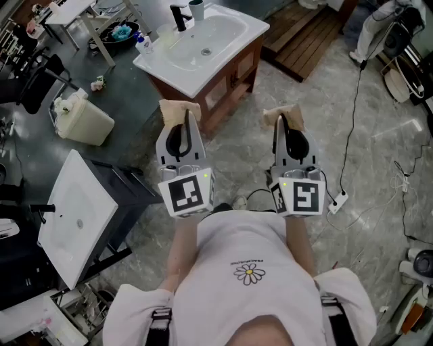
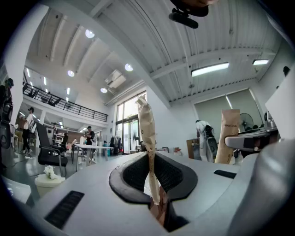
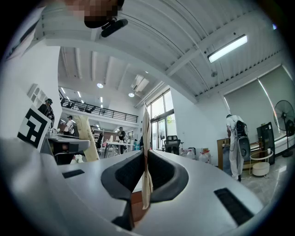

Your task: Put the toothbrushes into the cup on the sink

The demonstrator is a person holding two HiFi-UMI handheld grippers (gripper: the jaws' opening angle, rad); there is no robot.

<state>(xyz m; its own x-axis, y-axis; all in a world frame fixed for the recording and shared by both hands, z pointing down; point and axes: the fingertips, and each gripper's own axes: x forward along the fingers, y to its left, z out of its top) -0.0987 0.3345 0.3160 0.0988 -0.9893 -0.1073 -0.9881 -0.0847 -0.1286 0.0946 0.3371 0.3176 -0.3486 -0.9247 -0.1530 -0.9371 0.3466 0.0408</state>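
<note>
A white sink (image 1: 233,30) on a wooden cabinet stands ahead on the floor, with a black tap (image 1: 179,17) and a pale cup (image 1: 196,8) at its back edge. I can make out no toothbrushes in any view. My left gripper (image 1: 179,109) and right gripper (image 1: 283,116) are held side by side in front of my chest, well short of the sink. In both gripper views the tan-taped fingers press flat together, left (image 2: 145,120) and right (image 3: 145,129), with nothing between them. Both cameras look out across a hall, not at the sink.
A small bottle (image 1: 143,44) stands on the sink's left corner. A second white sink (image 1: 71,216) on a dark stand is at my left, a white bin (image 1: 84,120) beyond it. Wooden steps (image 1: 308,34) lie at the back right; a cable and power strip (image 1: 338,201) cross the floor.
</note>
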